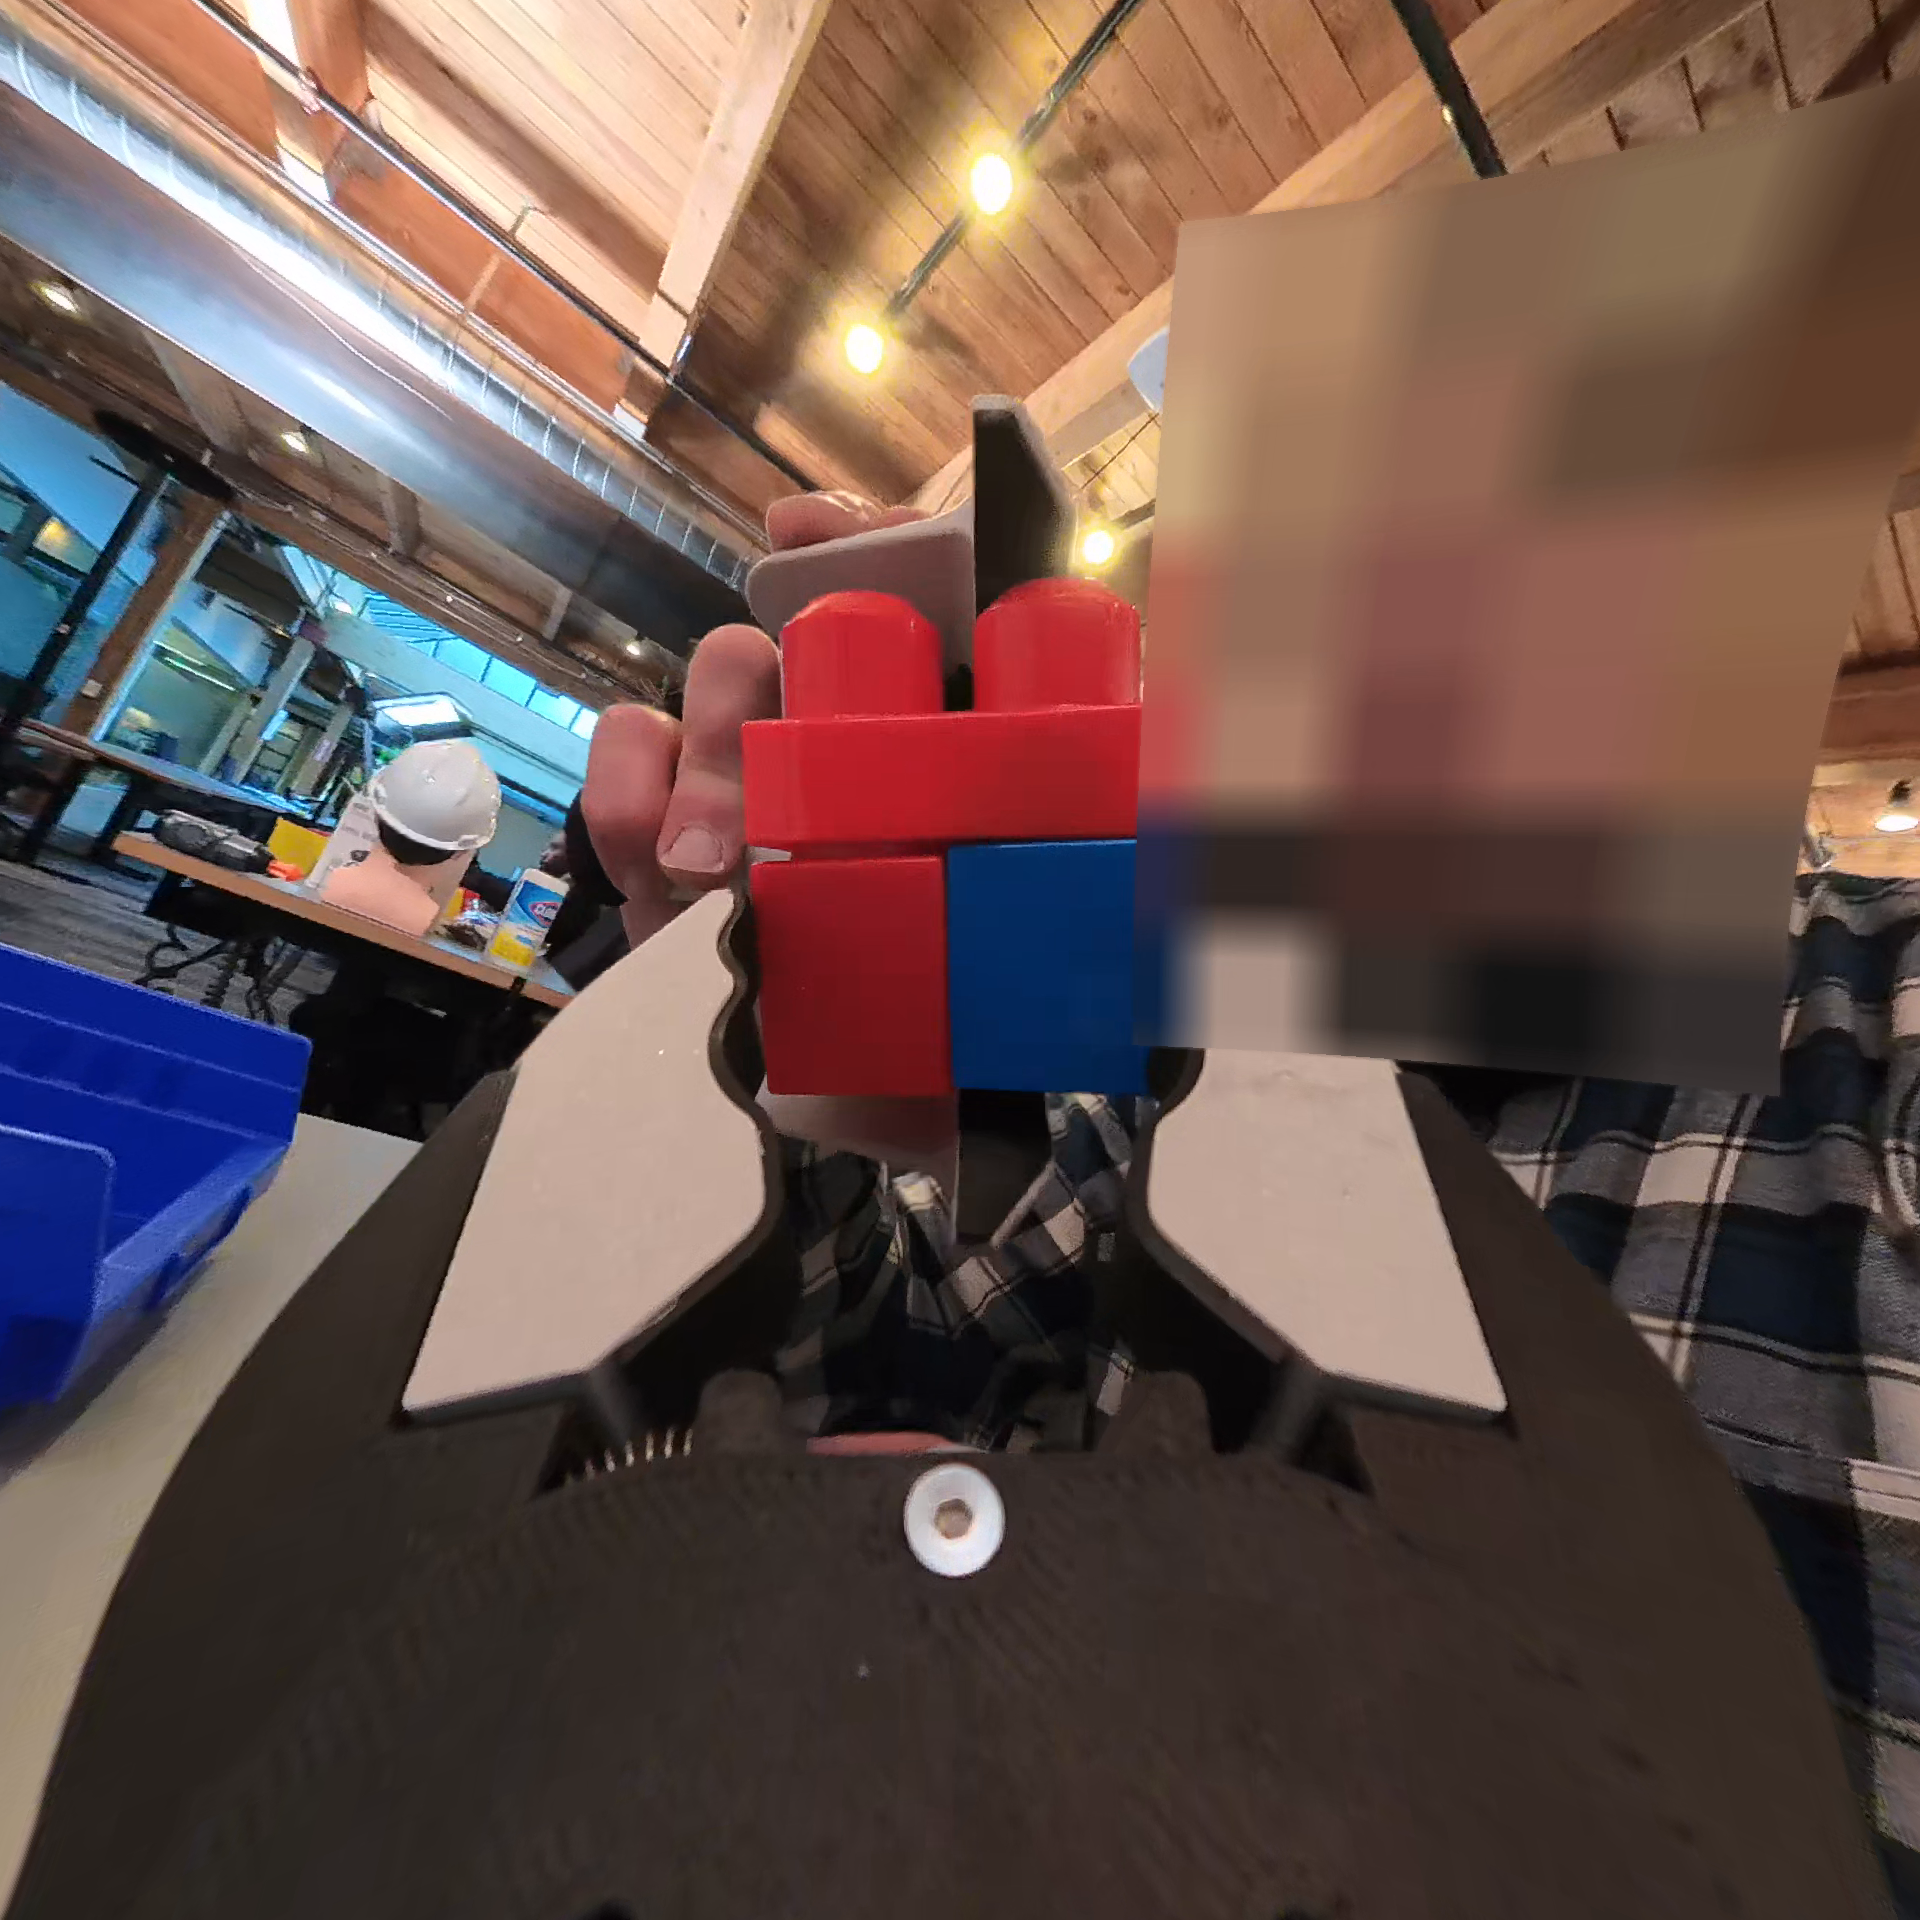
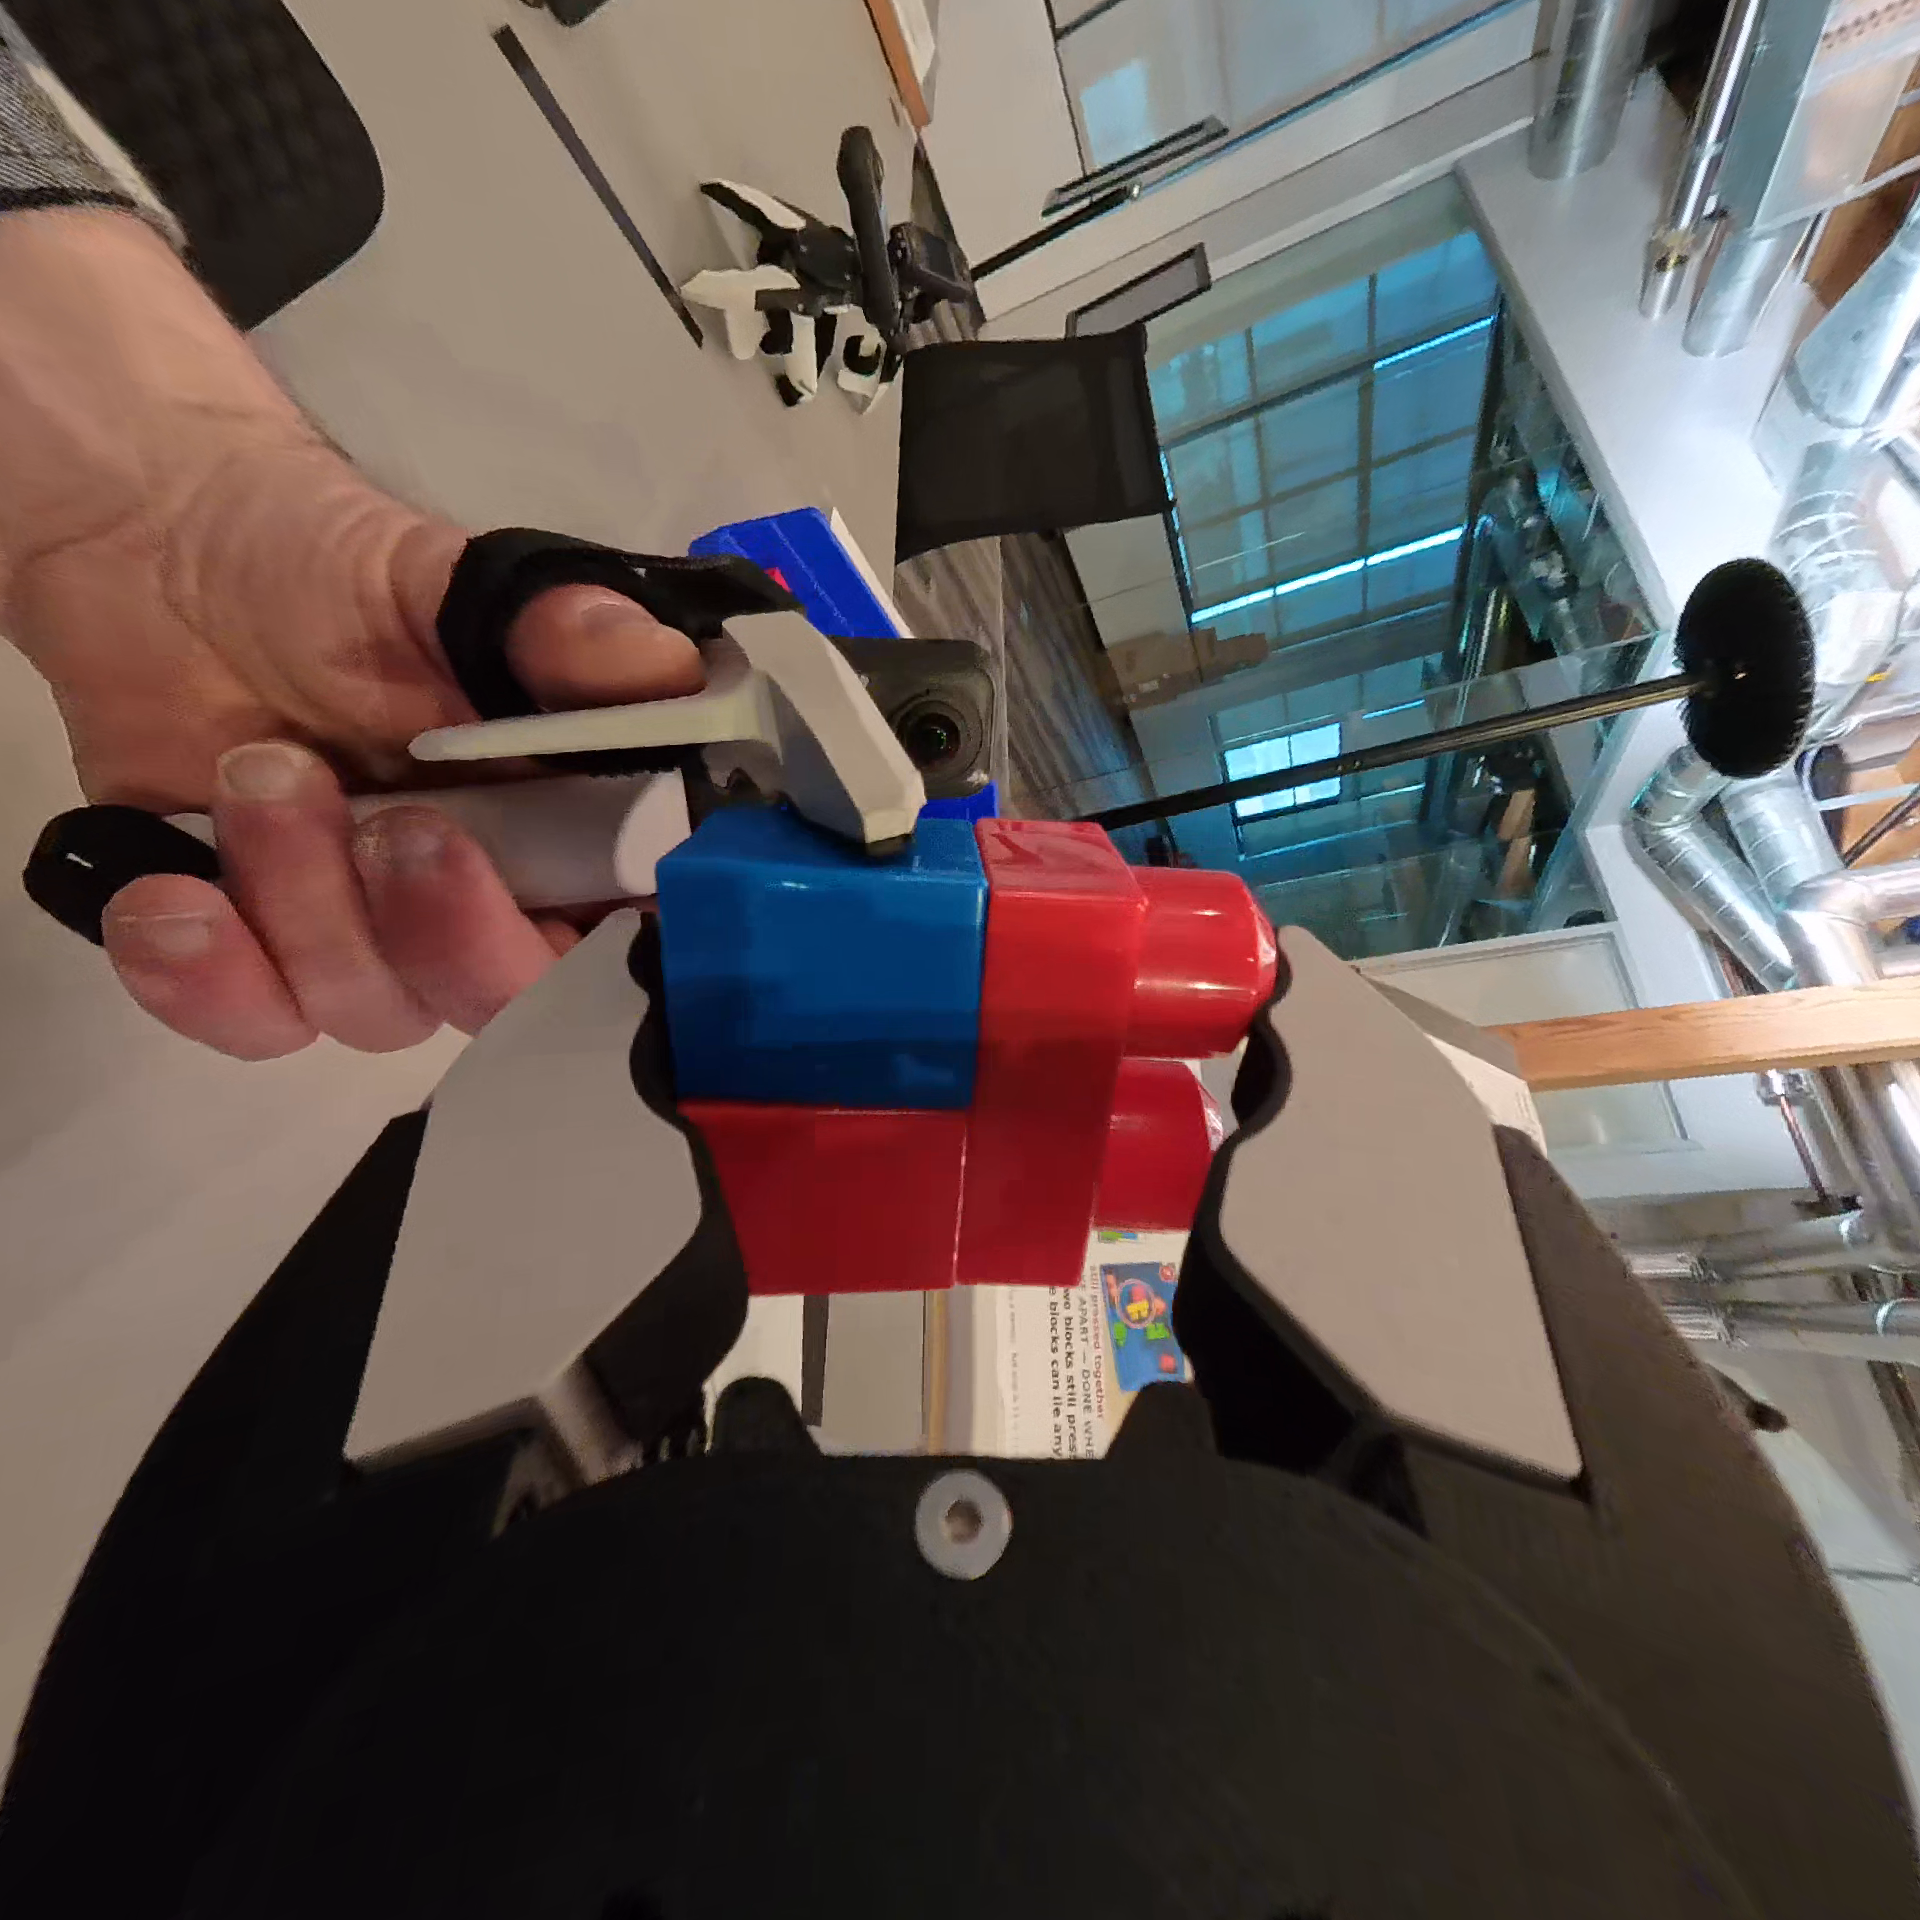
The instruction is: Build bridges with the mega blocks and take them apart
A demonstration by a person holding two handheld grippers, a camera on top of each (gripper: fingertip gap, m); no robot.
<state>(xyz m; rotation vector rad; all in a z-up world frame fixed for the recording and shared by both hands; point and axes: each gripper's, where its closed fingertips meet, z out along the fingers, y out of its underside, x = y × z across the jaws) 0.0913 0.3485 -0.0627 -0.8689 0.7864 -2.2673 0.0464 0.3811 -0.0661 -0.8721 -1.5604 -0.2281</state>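
Gripping the block bridge (image 2: 935, 1049) aloft beside the blue bin (image 1: 125, 1153), my right gripper (image 2: 956, 1039) and left gripper (image 1: 956, 987) apparently both clamp it; uneven pulling could fling pieces.

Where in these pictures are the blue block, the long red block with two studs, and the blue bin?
blue block (image 2: 821, 966): right wrist view, middle of its broad side.
long red block (image 1: 940, 774): left wrist view, flat side below the studs.
blue bin (image 1: 114, 1164): left wrist view, its outer wall.
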